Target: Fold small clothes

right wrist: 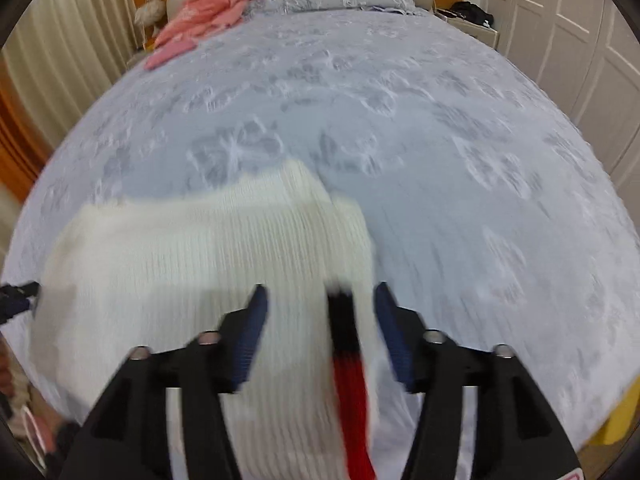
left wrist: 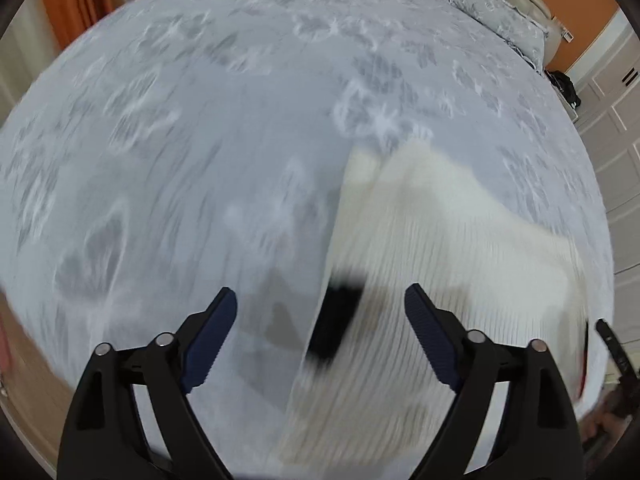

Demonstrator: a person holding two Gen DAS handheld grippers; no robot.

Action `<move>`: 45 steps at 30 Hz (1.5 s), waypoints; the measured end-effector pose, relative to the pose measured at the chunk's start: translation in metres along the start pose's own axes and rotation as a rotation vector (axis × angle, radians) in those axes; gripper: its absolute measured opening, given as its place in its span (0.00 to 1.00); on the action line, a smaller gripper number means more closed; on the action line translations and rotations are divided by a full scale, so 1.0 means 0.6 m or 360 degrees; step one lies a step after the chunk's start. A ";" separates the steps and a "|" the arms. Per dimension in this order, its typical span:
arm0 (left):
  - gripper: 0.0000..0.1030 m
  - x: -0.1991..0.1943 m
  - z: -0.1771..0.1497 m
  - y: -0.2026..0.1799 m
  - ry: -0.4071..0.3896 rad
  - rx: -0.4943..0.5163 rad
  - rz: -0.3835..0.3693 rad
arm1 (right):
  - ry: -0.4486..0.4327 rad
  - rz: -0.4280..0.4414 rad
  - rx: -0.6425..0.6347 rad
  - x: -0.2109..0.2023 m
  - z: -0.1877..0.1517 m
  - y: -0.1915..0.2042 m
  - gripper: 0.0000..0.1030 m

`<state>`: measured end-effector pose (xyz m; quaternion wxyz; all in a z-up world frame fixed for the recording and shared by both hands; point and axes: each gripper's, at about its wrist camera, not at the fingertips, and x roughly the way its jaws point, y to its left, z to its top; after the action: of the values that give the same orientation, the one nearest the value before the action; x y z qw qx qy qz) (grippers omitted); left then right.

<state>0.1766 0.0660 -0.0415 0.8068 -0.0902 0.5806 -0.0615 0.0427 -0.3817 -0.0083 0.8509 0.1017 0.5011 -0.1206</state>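
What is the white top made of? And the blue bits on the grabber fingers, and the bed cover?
The white top looks like soft knitted yarn: fine ribs run along it. Whether wool or cotton, I cannot tell. The blue pads on the left gripper look like rubber or grippy plastic, matte with small ridges. The bed cover looks like thin woven cloth, matte, with a grey flower pattern.

The right gripper (right wrist: 320,308), jaws apart, straddles the white knit garment (right wrist: 180,256) on the grey bedspread (right wrist: 440,120).
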 end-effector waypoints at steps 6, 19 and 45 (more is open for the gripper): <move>0.88 0.022 -0.091 0.029 0.0172 -0.0071 -0.0026 | 0.0213 0.0053 0.0157 0.025 -0.094 -0.048 0.74; 0.16 -0.046 -0.075 0.003 0.0196 -0.0082 -0.0261 | 0.0226 0.0363 0.0255 -0.023 -0.090 -0.046 0.19; 0.77 0.073 -0.028 -0.005 0.0227 -0.0115 0.0000 | 0.0264 0.0406 -0.0222 0.086 0.000 0.260 0.31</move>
<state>0.1747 0.0532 -0.0866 0.7596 -0.1147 0.6385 -0.0467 0.1145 -0.2390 -0.0453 0.8199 0.1148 0.5599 0.0322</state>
